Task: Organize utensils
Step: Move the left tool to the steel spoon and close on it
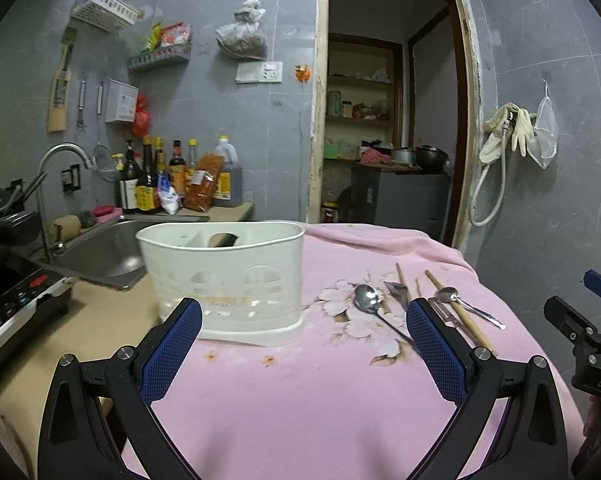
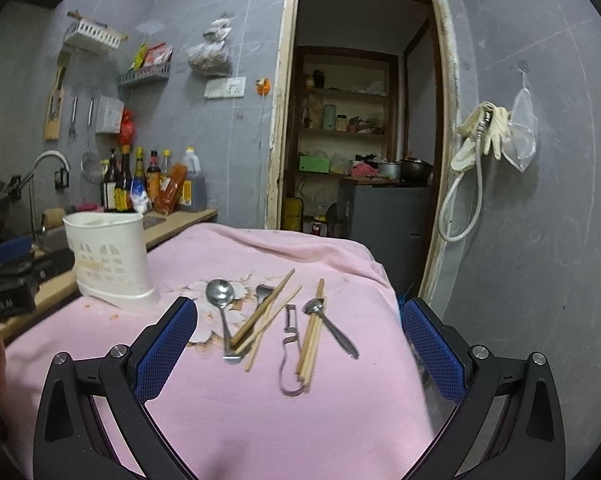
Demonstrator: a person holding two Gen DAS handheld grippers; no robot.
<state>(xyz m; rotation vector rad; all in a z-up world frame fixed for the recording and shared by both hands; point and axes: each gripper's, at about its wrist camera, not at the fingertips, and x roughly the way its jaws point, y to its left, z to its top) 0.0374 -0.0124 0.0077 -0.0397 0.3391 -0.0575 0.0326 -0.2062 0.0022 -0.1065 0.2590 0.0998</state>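
Note:
A white plastic utensil holder [image 1: 228,276] [image 2: 110,258] stands upright at the left of a pink cloth [image 1: 300,380] [image 2: 280,420]. To its right lie a large steel spoon [image 2: 221,300] [image 1: 367,299], a fork [image 2: 262,292], loose wooden chopsticks [image 2: 266,316], a peeler [image 2: 289,344], a second chopstick pair [image 2: 312,332] and a small spoon [image 2: 328,320] [image 1: 460,302]. My left gripper [image 1: 304,320] hovers open in front of the holder. My right gripper [image 2: 300,320] hangs open above the near side of the utensils, holding nothing.
A steel sink [image 1: 112,252] with a tap [image 1: 60,156] sits left of the cloth, with sauce bottles [image 1: 172,180] behind it and a cooker [image 1: 12,304] at the far left. An open doorway [image 1: 392,120] faces me. The cloth's right edge [image 2: 400,320] drops off.

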